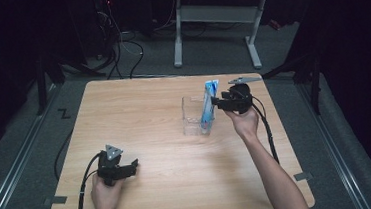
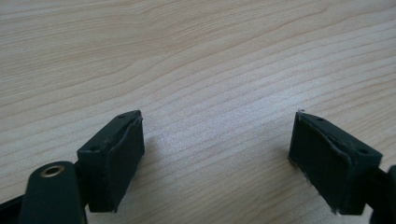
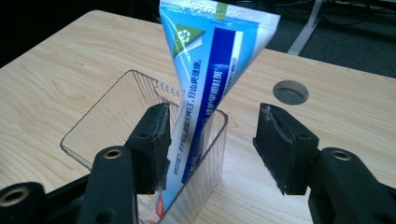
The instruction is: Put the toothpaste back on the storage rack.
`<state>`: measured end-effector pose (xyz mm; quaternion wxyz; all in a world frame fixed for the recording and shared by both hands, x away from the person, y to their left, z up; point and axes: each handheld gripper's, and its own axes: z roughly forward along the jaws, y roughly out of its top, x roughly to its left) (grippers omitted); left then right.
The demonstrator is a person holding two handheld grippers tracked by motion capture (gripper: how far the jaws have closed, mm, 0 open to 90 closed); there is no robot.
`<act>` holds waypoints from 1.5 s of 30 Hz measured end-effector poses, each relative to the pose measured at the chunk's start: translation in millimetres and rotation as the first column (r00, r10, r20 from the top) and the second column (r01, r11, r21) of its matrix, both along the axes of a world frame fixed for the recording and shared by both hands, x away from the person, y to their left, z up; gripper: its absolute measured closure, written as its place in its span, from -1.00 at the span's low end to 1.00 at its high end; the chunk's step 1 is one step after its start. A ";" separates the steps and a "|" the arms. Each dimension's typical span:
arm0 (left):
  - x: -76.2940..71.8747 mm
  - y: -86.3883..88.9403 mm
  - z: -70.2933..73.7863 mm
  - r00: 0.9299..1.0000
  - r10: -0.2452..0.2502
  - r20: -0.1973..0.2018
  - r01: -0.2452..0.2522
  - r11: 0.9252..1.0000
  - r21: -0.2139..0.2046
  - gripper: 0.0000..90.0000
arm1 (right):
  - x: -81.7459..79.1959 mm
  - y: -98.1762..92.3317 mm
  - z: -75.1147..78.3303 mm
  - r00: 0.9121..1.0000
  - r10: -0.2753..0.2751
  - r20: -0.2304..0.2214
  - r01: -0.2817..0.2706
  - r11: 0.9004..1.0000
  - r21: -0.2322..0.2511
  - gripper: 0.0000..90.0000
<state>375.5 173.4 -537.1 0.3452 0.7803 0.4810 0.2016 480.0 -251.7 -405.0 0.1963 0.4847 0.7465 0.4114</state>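
My right gripper [image 3: 210, 144] jaws apart, tube [image 3: 210, 70] between them, clear of the right pad, left contact unclear, tube upright in clear box [image 3: 112, 116] at centre frame, my left gripper [image 2: 217, 158] spread wide over bare table [image 2: 196, 56], lower left of high view.

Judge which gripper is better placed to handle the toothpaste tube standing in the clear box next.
Right. The right gripper stands open around the toothpaste tube in the clear box; the left gripper rests open far off, over bare table.

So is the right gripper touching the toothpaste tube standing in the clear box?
Cannot tell. In the right gripper view the right gripper is open, but one pad overlaps the toothpaste tube, hiding any gap.
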 end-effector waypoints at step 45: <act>0.1 -0.4 0.1 1.000 0.005 -0.001 -0.005 1.000 0.001 -0.59 | -72.4 -58.6 21.2 0.996 -0.024 0.087 0.017 0.997 0.081 0.12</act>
